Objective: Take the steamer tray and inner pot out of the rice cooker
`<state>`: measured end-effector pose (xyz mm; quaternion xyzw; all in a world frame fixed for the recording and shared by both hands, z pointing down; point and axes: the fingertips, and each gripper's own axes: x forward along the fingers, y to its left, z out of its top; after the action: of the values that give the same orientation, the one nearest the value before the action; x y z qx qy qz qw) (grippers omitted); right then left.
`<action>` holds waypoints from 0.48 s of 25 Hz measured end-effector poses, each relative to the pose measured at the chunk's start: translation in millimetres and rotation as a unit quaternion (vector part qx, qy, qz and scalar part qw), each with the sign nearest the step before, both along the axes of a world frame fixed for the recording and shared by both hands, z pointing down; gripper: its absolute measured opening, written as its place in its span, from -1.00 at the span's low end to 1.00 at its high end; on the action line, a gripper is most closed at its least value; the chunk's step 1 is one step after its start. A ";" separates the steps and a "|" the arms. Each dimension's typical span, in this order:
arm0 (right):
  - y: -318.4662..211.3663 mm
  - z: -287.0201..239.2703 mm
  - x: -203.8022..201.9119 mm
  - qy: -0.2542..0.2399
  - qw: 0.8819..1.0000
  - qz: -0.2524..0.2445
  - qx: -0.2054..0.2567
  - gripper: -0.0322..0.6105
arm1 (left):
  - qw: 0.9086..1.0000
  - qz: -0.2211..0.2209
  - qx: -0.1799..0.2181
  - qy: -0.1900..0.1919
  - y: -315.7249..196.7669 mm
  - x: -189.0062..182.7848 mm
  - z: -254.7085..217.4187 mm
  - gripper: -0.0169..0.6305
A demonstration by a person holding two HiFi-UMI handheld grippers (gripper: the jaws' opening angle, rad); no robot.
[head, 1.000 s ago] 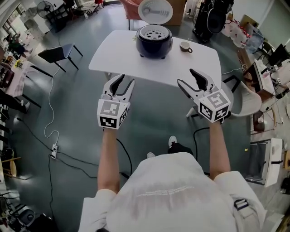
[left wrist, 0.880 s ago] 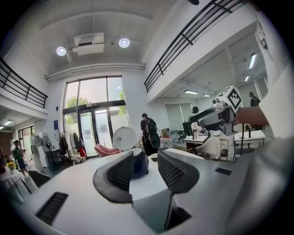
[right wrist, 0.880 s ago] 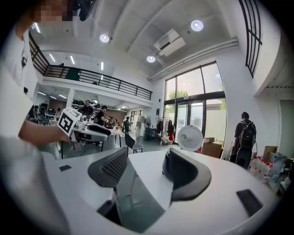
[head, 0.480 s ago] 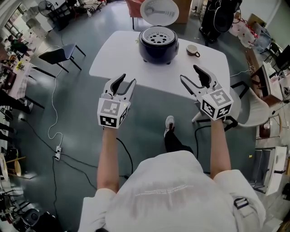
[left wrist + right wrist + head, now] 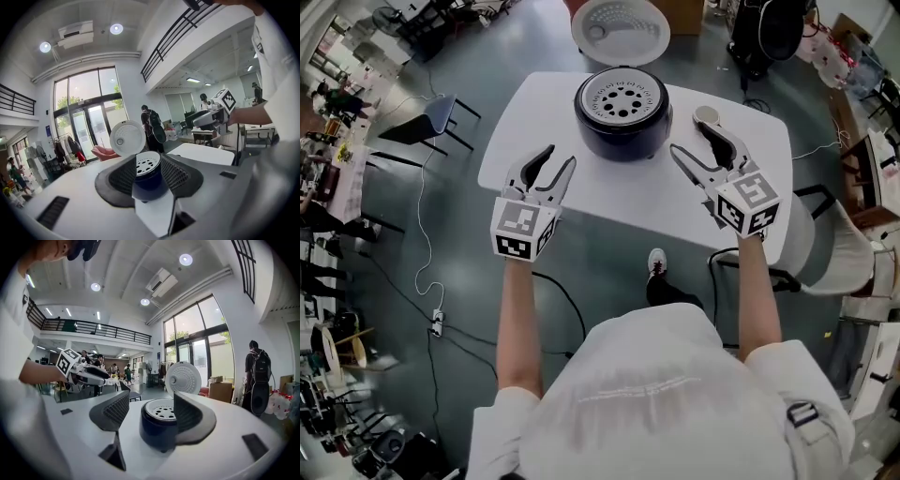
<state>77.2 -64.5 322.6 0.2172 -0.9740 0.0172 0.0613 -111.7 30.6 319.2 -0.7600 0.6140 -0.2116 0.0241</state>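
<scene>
A dark blue rice cooker (image 5: 623, 127) stands on the white table (image 5: 591, 192) with its lid (image 5: 621, 30) swung up behind it. The white steamer tray (image 5: 622, 101), full of round holes, sits in the cooker's mouth and hides the inner pot. My left gripper (image 5: 559, 157) hovers open over the table, front left of the cooker. To the cooker's right my right gripper (image 5: 687, 139) is open too. Neither touches it. In the left gripper view the cooker (image 5: 149, 180) and tray (image 5: 147, 164) show between the jaws, some way ahead. The right gripper view frames the cooker (image 5: 157, 432) and tray (image 5: 161, 409) likewise.
A small cup (image 5: 707, 114) sits on the table right of the cooker, just beyond my right gripper. A dark chair (image 5: 427, 114) stands left of the table, a white chair (image 5: 825, 248) at its right. Cables (image 5: 417, 272) trail over the floor.
The person has stepped up to the table. Both grippers have moved forward from in front of its near edge to either side of the cooker, jaws still open.
</scene>
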 end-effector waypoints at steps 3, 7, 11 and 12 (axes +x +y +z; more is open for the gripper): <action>-31.4 12.8 -4.5 -0.003 1.000 0.001 -0.021 0.01 | 1.000 0.016 -0.023 -0.013 -35.3 -2.3 4.9 -0.40; -67.9 30.2 -3.6 -0.003 0.999 -0.001 -0.045 0.01 | 0.996 0.050 -0.061 -0.030 -84.6 10.3 17.8 -0.39; -84.5 47.5 -2.5 0.005 0.998 0.003 -0.064 0.01 | 0.989 0.097 -0.105 -0.046 -118.7 24.4 42.9 -0.38; -85.7 50.7 -2.6 0.006 0.998 0.006 -0.069 0.01 | 0.986 0.109 -0.117 -0.048 -124.9 27.0 49.3 -0.38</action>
<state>74.6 -150.2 373.2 0.2179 -0.9689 0.0838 0.0823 -84.8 -94.3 368.5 -0.8092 0.4965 -0.3140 -0.0128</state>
